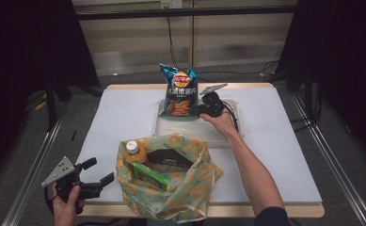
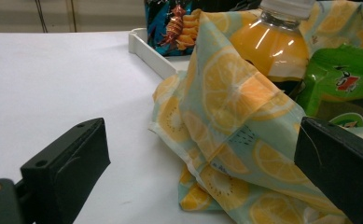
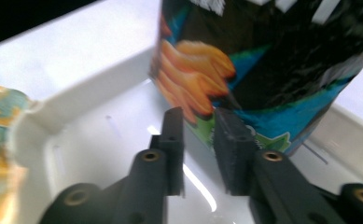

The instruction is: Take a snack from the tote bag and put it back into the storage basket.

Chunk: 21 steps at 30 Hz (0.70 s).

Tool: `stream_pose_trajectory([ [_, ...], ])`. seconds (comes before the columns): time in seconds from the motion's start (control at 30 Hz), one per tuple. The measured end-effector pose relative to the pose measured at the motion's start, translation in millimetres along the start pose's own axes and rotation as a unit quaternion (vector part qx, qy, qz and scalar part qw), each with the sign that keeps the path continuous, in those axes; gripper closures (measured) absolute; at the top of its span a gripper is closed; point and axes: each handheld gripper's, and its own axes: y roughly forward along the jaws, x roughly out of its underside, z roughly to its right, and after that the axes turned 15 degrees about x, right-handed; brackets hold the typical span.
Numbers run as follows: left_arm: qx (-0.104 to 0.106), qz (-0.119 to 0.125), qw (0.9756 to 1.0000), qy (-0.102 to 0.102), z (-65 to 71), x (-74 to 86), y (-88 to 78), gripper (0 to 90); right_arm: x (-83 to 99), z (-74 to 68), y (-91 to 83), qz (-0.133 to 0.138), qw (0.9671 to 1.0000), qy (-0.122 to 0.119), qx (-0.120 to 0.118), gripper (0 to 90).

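Blue chip bag [image 1: 179,92] upright in tray [image 1: 227,136]; R tongs [image 3: 198,133] slightly parted, gripping nothing; L tongs [image 2: 202,158] wide, empty.

The left half of the white table [image 1: 119,117] lies bare, so a gripper could travel freely from the front edge toward the back. The lemon-print bag [image 1: 190,188] blocks the middle front, its bottle [image 1: 132,149] and green box [image 1: 150,175] sticking up (the mouth is crowded). Behind it, the tray [image 1: 190,133] has open floor at the front; the upright chip bag [image 1: 179,92] closes off the tray's back left. The table's right side is open.
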Motion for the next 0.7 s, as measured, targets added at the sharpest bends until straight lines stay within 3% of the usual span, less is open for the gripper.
stream_pose_trajectory([
  [0.2, 0.010, 0.000, 0.9998, 0.017, 4.1, -2.3, 2.7, 2.9, -7.1, -7.9, -29.6, 0.026, 0.9996, 0.006, 0.003, 54.8],
  [0.3, 0.014, 0.001, 0.9998, 0.014, 4.0, -2.2, 2.6, 2.9, -8.8, -14.7, -42.9, 0.034, 0.9994, -0.001, 0.011, 51.0],
  [0.43, 0.021, 0.007, 0.9997, 0.010, 3.8, -2.6, 2.1, 2.9, -8.1, -21.2, -65.0, 0.063, 0.9979, 0.012, 0.014, 44.9],
  [0.7, 0.026, -0.010, 0.9994, 0.019, 8.0, -3.0, 7.0, 3.8, -0.4, -30.2, -105.8, 0.083, 0.9960, 0.027, 0.015, 34.5],
])
